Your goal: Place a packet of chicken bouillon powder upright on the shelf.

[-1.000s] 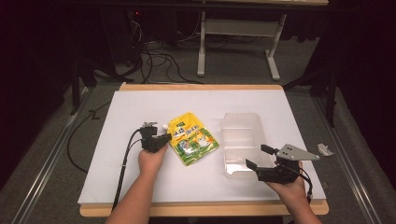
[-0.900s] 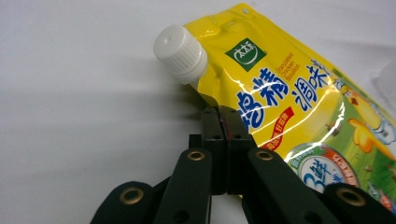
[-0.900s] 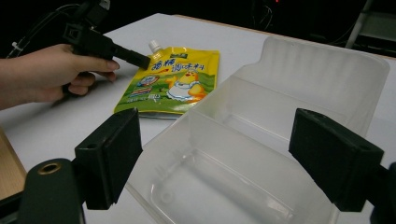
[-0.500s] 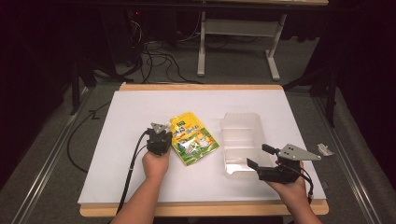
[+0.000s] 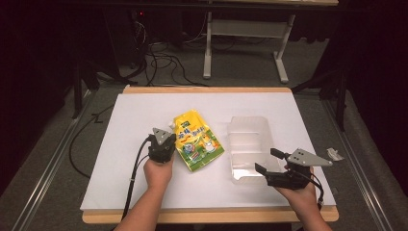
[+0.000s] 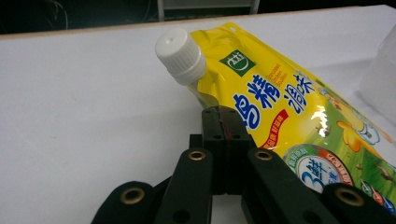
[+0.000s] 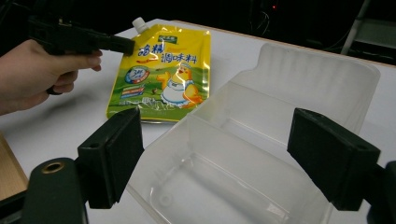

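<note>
The left gripper (image 6: 223, 122), jaws pressed together on the edge of the glossy yellow spouted seasoning pouch (image 5: 196, 141) just below its white screw cap (image 6: 180, 56), seems ready to lift it toward the clear plastic two-compartment tray (image 7: 261, 140), which the spread right gripper (image 7: 229, 154) straddles, probably to steady it.

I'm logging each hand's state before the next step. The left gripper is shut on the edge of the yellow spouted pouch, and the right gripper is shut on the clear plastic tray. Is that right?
Not quite. The right gripper is open: in the right gripper view its jaws stand wide apart at the near end of the clear plastic tray, not pressing it. The left gripper is shut on the edge of the yellow spouted pouch.
</note>
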